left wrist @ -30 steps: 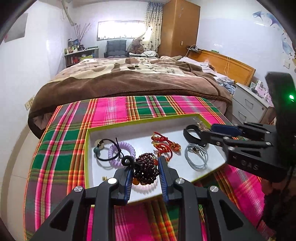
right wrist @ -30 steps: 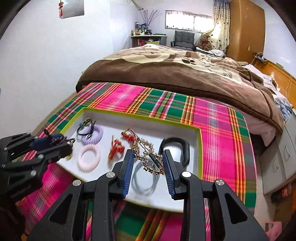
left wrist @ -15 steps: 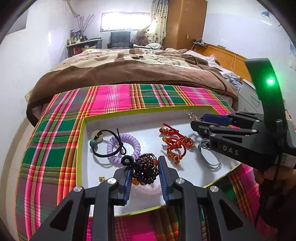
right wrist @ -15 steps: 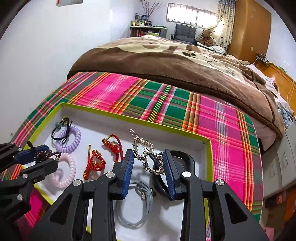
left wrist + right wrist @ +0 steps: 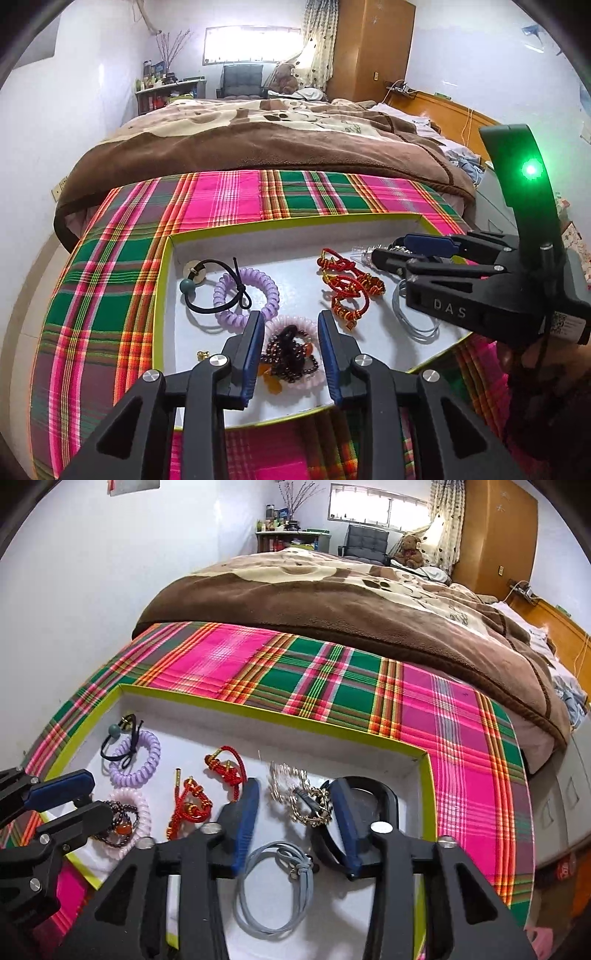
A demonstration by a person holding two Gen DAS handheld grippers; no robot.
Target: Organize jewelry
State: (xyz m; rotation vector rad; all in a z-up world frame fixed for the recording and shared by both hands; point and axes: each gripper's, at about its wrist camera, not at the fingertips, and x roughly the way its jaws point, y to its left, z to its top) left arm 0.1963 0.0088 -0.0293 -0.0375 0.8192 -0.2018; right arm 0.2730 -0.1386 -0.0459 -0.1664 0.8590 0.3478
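A white tray with a yellow-green rim (image 5: 166, 295) lies on plaid cloth. My left gripper (image 5: 291, 319) hangs over its near edge, jaws opening. The dark bead bracelet (image 5: 291, 354) lies loose between the fingers on a pink coil hair tie (image 5: 295, 325); the pads do not touch it. Over the tray's right side, my right gripper (image 5: 295, 786) is also opening. A gold chain hair clip (image 5: 303, 805), slightly blurred, rests free between its pads beside a black bangle (image 5: 380, 794). The same gripper (image 5: 384, 254) also shows in the left wrist view.
In the tray lie a purple coil tie (image 5: 245, 295), a black elastic with a teal bead (image 5: 207, 291), red cord bracelets (image 5: 347, 288) and a grey elastic (image 5: 273, 886). Past the plaid cloth (image 5: 332, 686) is a bed with a brown blanket (image 5: 351, 609). Drawers (image 5: 565, 794) stand right.
Both grippers' jaws have widened. The bead bracelet has dropped from the left pads onto the pink coil tie. The gold clip has left the right pads, after that gripper sank toward the tray.
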